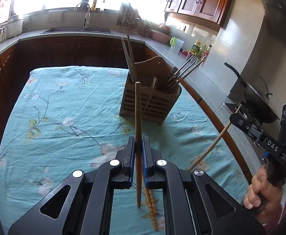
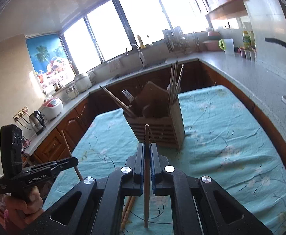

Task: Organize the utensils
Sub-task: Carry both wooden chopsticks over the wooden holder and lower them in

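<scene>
My left gripper (image 1: 138,140) is shut on a dark brown chopstick (image 1: 138,107) that stands upright between its blue pads, above the teal floral tablecloth (image 1: 64,101). To the right, my right gripper (image 1: 235,113) is shut on a paler chopstick (image 1: 209,146) that slants down-left. In the right wrist view the right gripper (image 2: 147,145) clamps this pale chopstick (image 2: 146,135), and the left gripper (image 2: 75,161) is at the left, held by a hand. A slatted wooden utensil holder (image 1: 150,101) (image 2: 160,129) with chopsticks and a fork stands ahead of both. A bamboo chopstick pair (image 1: 151,205) (image 2: 128,209) lies on the cloth.
A grey L-shaped counter (image 1: 197,74) wraps round the table, with a sink (image 1: 76,29), a dish rack, bottles and a black pan (image 1: 258,99) at the right. A kettle (image 2: 37,122) and rice cookers stand on the left counter.
</scene>
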Demonstrator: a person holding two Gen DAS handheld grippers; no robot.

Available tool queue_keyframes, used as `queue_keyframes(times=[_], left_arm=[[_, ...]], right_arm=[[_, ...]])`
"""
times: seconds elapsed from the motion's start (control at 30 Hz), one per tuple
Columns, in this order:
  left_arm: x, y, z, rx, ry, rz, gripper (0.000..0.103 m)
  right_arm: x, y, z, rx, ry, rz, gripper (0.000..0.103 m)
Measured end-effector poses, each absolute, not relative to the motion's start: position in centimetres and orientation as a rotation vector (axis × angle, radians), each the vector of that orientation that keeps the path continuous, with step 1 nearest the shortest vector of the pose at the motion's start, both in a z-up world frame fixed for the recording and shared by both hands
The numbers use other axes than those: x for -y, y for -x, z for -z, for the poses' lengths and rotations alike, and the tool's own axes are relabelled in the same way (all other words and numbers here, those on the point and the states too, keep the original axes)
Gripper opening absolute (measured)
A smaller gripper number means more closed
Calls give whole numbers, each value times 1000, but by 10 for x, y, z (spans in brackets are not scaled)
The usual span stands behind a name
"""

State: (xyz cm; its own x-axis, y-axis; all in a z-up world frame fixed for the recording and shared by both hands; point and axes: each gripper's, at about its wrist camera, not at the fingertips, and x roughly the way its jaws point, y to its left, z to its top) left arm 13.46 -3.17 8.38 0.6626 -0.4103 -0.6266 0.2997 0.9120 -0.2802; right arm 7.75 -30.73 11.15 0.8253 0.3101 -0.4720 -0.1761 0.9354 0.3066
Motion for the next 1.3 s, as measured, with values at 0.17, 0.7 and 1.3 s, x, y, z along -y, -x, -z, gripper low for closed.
queue_keyframes(times=[0.17,0.7,1.3], left_arm=[[30,-134,-95,-719,170,407,6],[27,-148,-123,-635,198,391,6],[42,-199,-182,-450,208,350,6]], right_arm=[[310,-76,-123,-507,-257,-258,5],[310,-86,-146,-456,-248,-267,5],[327,-124,-199,-305,-235,-218,5]])
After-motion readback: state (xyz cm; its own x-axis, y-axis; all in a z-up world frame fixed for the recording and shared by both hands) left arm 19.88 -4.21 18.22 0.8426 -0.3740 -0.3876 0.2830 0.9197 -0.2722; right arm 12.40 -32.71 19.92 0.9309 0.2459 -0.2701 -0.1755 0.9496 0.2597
